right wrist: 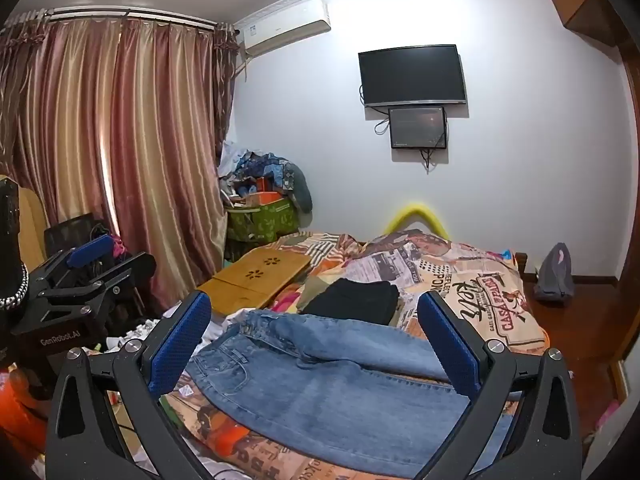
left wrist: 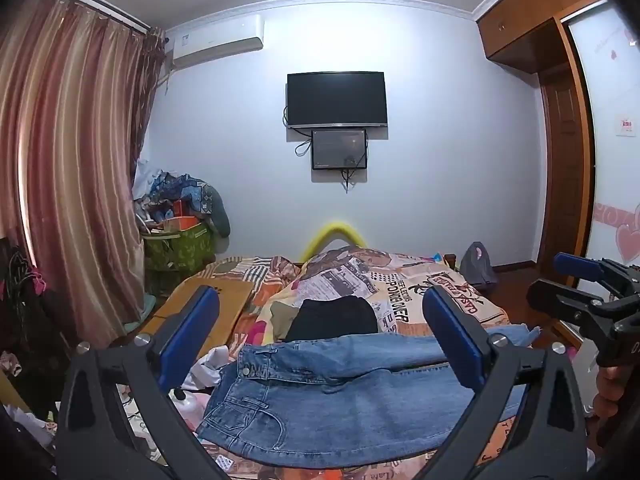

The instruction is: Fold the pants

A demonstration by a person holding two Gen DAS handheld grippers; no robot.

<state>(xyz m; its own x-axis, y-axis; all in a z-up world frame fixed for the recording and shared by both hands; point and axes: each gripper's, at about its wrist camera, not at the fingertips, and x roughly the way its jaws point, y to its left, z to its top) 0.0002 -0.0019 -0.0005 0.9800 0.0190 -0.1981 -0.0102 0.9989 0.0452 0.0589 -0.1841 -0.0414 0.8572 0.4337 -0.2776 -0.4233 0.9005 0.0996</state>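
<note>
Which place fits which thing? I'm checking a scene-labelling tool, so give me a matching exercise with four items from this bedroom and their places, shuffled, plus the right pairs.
Things:
1. blue jeans
2. black garment
3. wooden lap desk
4. television

Places:
A. mounted on the far wall
B. on the bed's left side, toward the curtain
C. spread flat on the bed nearest the cameras
D. folded on the bedspread just beyond the jeans

Pairs: 1-C, 2-D, 3-B, 4-A
</note>
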